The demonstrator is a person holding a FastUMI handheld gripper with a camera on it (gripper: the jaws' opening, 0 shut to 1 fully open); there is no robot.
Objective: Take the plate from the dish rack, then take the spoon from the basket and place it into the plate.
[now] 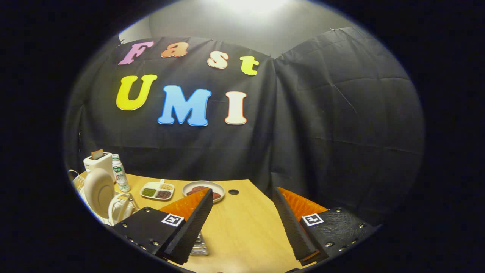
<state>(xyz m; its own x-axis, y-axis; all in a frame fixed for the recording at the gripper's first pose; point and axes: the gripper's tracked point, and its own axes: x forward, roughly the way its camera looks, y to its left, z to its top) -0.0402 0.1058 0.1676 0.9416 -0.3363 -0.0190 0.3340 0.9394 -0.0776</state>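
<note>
The cream plate stands upright in the white dish rack at the wooden table's left end, off to the left of the left finger. The gripper hovers with its fingers spread wide over bare tabletop, holding nothing. Beyond the fingers sit a bowl of reddish food, a divided dish, a bottle and a toaster.

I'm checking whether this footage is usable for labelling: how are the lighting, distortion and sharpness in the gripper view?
Gripper view: a bright overhead glow washes out the wall above the cloth; the table is warmly and evenly lit. Fisheye bending curves the table edge and tilts the plate in the dish rack. The open gripper looks sharp, with bare table between its fingers; the bottle label is too small to read.
</note>
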